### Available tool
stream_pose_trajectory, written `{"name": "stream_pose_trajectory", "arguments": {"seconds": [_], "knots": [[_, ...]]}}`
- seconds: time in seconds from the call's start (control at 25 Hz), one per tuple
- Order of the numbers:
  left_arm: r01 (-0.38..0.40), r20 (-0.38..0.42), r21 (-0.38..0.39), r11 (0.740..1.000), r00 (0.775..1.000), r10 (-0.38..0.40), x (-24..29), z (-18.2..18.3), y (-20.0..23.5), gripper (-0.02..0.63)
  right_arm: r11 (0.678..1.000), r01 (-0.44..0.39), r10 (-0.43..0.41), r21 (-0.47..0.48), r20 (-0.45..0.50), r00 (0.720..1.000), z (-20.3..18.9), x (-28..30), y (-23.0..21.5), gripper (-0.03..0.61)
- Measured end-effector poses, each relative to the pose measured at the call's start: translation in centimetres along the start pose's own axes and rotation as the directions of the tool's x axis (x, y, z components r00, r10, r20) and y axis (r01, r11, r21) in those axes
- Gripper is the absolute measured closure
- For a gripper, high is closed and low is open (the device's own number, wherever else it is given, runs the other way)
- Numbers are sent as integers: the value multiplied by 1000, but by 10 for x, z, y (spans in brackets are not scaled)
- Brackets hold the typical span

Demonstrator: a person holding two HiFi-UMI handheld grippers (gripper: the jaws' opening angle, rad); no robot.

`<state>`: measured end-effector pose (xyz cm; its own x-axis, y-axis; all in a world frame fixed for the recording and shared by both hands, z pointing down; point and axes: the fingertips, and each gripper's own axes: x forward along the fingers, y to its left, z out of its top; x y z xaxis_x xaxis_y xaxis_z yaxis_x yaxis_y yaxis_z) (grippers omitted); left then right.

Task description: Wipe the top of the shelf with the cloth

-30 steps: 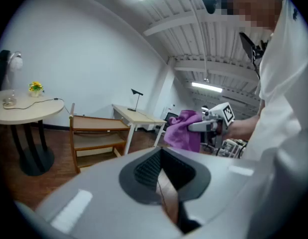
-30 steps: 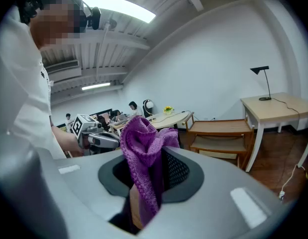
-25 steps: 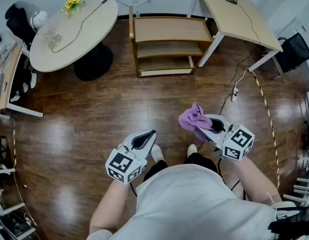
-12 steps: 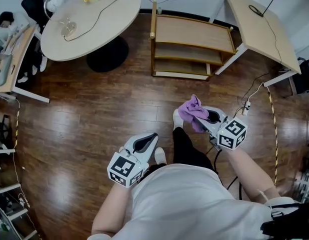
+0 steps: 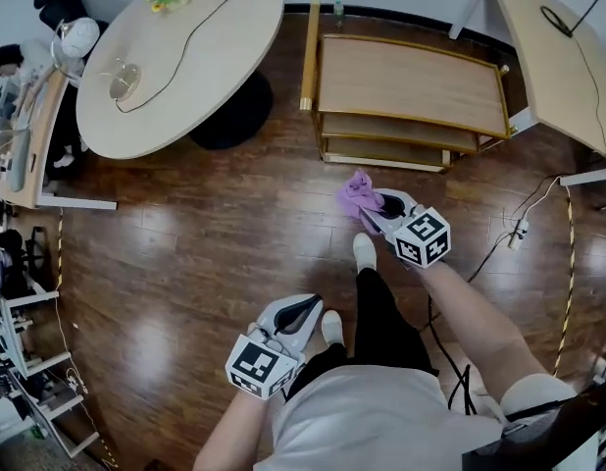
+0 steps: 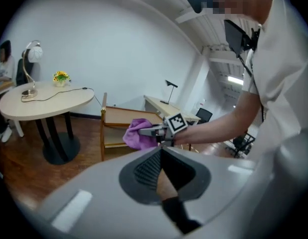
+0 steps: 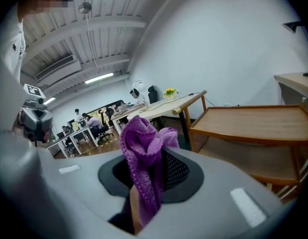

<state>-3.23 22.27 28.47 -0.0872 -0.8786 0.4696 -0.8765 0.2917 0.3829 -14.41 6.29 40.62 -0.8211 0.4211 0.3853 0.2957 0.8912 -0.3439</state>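
Right claw [image 5: 375, 202] is clamped on the purple cloth [image 5: 356, 192], held up just short of the shelf [image 5: 411, 84]. Left claw [image 5: 305, 309] is pinched together on nothing, down by the leg. I'd lay the cloth flat on top and sweep end to end. There's plenty of floor in front, but the angled worktop [image 5: 563, 57] crowds the shelf's right end.

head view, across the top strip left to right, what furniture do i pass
round table → wooden shelf → rectangular desk
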Motion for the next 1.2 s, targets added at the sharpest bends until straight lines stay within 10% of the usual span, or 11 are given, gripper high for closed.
{"name": "stream_pose_trajectory", "arguments": {"seconds": [0.64,1.2], "knots": [[73,-104,-1,997,992,-72,204,10,85,592,994,81,-72,77,-104,992,-105,258,-212,488],[192,-190,-1,981,963,-189,257,-3,77,592,944,303,-287,127,-131,949,-142,165,-335,488]]}}
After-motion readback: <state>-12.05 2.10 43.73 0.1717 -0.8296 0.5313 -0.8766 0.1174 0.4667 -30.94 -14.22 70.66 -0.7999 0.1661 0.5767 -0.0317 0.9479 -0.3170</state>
